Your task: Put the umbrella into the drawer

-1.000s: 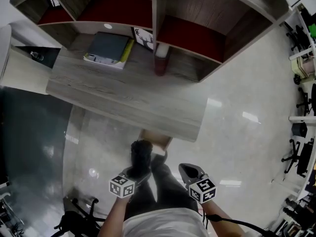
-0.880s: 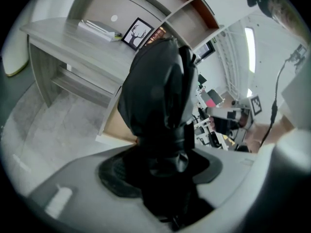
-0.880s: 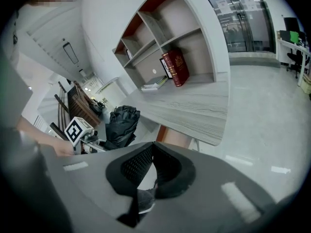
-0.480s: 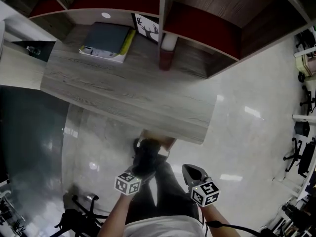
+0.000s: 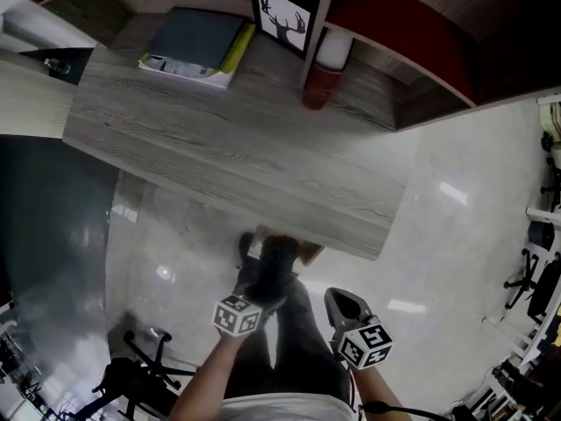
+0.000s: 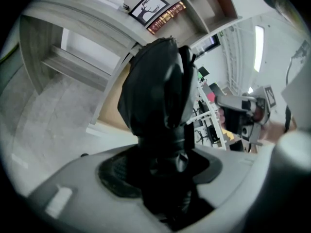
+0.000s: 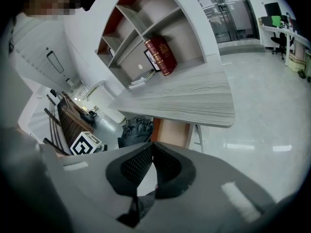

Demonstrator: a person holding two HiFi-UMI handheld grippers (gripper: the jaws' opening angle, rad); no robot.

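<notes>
Umbrella (image 6: 155,86), black, folded, clamped in L tongs (image 6: 163,166); R tongs (image 7: 151,147) clenched, empty; bench (image 5: 219,156) at 12 o'clock.

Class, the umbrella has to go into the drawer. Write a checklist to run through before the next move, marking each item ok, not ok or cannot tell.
1. Umbrella clamped in the left hand-held gripper: ok.
2. Umbrella folded into a compact black bundle: ok.
3. Right hand-held gripper free to work the drawer: ok, its jaws are together with nothing between them.
4. Wood-coloured drawer unit under the desk is open: cannot tell, only its outer side shows.
5. Umbrella inside the drawer: not ok, it is held in front of the desk, outside the unit.
</notes>
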